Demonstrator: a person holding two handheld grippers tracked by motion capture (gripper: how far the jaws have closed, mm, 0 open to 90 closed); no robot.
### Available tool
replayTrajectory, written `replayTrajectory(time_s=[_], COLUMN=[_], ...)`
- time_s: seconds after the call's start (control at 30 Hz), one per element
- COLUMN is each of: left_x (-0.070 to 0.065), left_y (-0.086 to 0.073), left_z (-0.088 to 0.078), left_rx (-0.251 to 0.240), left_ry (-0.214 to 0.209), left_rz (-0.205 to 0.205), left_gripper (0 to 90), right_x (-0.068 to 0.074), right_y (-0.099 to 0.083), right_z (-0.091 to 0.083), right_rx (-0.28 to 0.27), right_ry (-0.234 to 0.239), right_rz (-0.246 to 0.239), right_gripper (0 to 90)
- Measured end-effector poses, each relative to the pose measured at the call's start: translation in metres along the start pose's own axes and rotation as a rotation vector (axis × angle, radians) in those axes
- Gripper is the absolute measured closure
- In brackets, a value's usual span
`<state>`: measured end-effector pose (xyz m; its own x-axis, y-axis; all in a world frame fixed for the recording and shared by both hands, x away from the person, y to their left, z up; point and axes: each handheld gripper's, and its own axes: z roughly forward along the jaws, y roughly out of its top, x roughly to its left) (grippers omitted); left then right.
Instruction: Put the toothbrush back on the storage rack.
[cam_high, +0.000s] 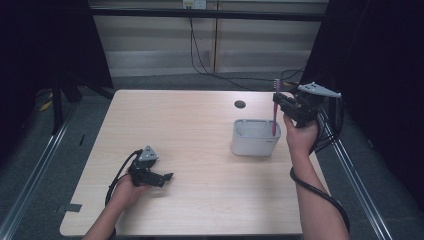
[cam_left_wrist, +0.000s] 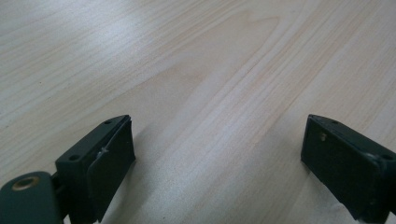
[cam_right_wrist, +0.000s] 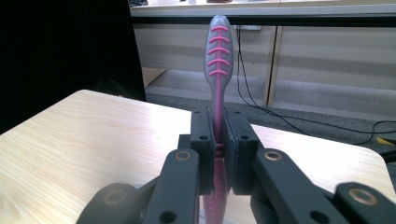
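A pink and grey toothbrush (cam_high: 275, 107) stands upright with its lower end inside a grey rectangular holder (cam_high: 255, 137) at the right of the table. My right gripper (cam_high: 278, 100) is shut on the toothbrush partway up, just above the holder's far right corner. In the right gripper view the toothbrush (cam_right_wrist: 218, 70) rises between the closed pads (cam_right_wrist: 202, 140), its ribbed pink grip end up. My left gripper (cam_high: 167, 176) rests low over the table's near left, jaws open. In the left gripper view its fingers (cam_left_wrist: 112, 158) stand wide apart over bare wood.
The wooden table (cam_high: 190, 125) has a dark round cable hole (cam_high: 240, 104) behind the holder. Cables (cam_high: 200, 60) hang down the back wall. Black curtains flank both sides, and metal rails run along the floor beside the table.
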<state>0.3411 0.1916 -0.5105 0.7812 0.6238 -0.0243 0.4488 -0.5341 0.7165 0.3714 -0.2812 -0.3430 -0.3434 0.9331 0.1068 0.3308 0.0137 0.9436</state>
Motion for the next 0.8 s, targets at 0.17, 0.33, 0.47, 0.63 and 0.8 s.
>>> replayTrajectory(time_s=[0.17, 0.33, 0.47, 0.63, 0.8], left_x=[0.0, 0.0, 0.0, 0.0, 0.0], left_y=[0.0, 0.0, 0.0, 0.0, 0.0], left_z=[0.0, 0.0, 0.0, 0.0, 0.0], left_rx=[0.0, 0.0, 0.0, 0.001, 0.001], left_ry=[0.0, 0.0, 0.0, 0.0, 0.0], left_rz=[-0.001, 0.0, -0.001, -0.002, -0.002], left_gripper=[9.1, 9.1, 9.1, 9.1, 9.1], right_x=[-0.001, -0.002, -0.003, -0.004, -0.005], right_y=[-0.004, -0.008, -0.01, -0.012, -0.016], right_z=[0.0, 0.001, 0.001, 0.001, 0.001], right_rx=[-0.003, -0.004, -0.002, 0.001, 0.0], right_ry=[-0.004, -0.007, -0.008, -0.009, -0.01], right_rz=[0.006, 0.007, 0.011, 0.011, 0.016], right_gripper=[83.3, 83.2, 83.3, 83.2, 83.2])
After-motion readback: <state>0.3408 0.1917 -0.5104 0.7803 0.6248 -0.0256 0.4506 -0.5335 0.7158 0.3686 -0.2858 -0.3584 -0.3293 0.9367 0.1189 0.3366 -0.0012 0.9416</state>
